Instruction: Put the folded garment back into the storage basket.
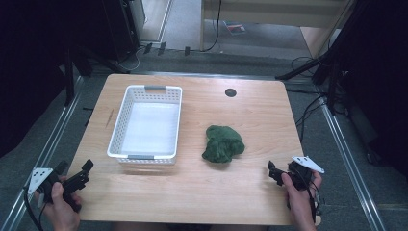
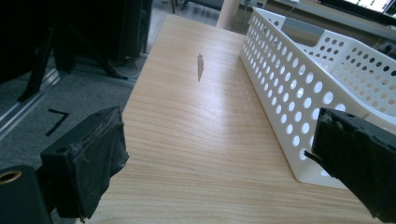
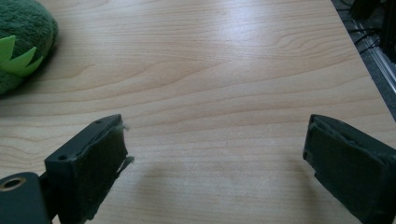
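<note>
1 green plush toy, 1 white basket, 2 claws

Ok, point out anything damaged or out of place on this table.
Little stands out. The pale wooden table bears a dark sliver-shaped mark left of the white perforated plastic basket; the green plush toy lies slumped.

— What do the two hand-held tools look like?

— The left black two-jaw gripper is a dark, angular body with a pale grey three-cornered plate on its outer end and a thin black cable looping down from it. The right black two-jaw gripper is built the same way, its grey plate dotted with small holes, its cable trailing past the wrist.

— And the jaws up close?

— Blocky black bars, each faced with a dark pad, rough and slightly frayed at the edges. A round brass-coloured screw hole sits at the base of one jaw in each gripper view.

— Any sleeves?

— None are visible; forearms are bare.
</note>
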`<action>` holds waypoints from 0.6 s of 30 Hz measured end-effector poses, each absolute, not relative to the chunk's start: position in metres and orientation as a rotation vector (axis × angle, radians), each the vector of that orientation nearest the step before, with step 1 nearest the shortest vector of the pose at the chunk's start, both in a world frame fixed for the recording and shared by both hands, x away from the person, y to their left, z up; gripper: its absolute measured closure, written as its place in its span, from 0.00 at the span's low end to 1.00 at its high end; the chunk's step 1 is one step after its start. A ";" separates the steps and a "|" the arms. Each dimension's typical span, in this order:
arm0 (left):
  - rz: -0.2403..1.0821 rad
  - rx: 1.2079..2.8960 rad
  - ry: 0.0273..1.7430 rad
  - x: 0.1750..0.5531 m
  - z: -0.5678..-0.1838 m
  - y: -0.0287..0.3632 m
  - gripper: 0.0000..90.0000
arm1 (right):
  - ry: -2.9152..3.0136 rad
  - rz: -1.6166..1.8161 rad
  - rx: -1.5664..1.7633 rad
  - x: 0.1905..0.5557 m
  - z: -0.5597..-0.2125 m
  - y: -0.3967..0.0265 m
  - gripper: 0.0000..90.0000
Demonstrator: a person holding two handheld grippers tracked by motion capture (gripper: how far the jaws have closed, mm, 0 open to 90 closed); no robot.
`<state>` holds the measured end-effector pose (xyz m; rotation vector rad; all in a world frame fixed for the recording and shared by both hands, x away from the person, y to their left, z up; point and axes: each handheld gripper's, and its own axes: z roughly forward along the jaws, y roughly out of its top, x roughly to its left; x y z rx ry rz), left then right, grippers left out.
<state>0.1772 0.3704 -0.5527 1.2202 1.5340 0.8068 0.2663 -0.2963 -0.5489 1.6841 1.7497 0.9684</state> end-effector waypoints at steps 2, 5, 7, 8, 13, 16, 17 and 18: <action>0.818 1.225 1.528 0.177 -0.547 0.370 0.04 | 1.753 0.969 1.686 0.266 -0.549 -0.296 0.07; 0.823 1.195 1.513 0.175 -0.539 0.371 0.04 | 1.754 0.968 1.684 0.266 -0.549 -0.296 0.07; 0.827 1.197 1.507 0.174 -0.535 0.372 0.04 | 1.752 0.971 1.684 0.266 -0.549 -0.296 0.07; 0.837 1.193 1.500 0.172 -0.528 0.372 0.04 | 1.751 0.971 1.684 0.266 -0.549 -0.296 0.07; 0.858 1.187 1.453 0.165 -0.504 0.366 0.04 | 1.754 0.966 1.679 0.266 -0.549 -0.296 0.07; 0.847 1.198 1.432 0.164 -0.495 0.362 0.04 | 1.753 0.965 1.678 0.266 -0.549 -0.296 0.07; 0.837 1.200 1.427 0.164 -0.487 0.357 0.04 | 1.752 0.964 1.678 0.266 -0.549 -0.296 0.07; 0.835 1.203 1.421 0.164 -0.484 0.355 0.04 | 1.752 0.962 1.678 0.266 -0.549 -0.296 0.07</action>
